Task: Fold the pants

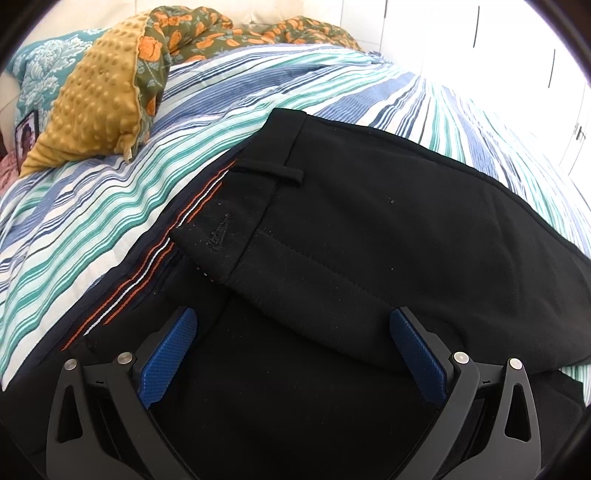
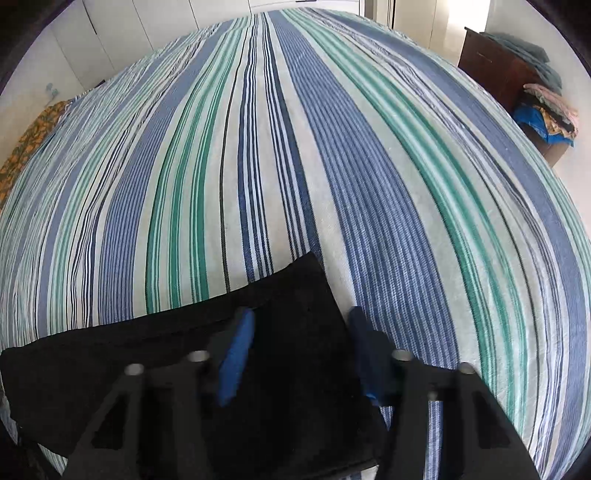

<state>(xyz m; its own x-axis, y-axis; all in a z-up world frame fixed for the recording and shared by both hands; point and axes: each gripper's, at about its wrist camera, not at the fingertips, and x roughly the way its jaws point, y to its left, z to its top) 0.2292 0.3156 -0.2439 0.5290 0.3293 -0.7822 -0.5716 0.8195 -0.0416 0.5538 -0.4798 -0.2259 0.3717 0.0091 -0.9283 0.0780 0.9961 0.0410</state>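
A bumpy yellow pillow [image 1: 92,99] sits at the far left on the big bed with blue, green and white stripes [image 1: 229,92]. The black pants [image 1: 332,229] lie folded on the bed. The left gripper [image 1: 291,317] is wide open above them, holding nothing. The right gripper [image 2: 301,315] is open too, empty, over the pants' corner.

A striped bed [image 2: 295,166] carries black pants [image 1: 369,221], a mustard dotted blanket [image 1: 92,103] and a floral quilt [image 1: 207,33].

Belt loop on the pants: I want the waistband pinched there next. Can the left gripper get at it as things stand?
Probably yes. The left gripper is open over the pants, and the belt loop lies exposed ahead of it with nothing across the way.
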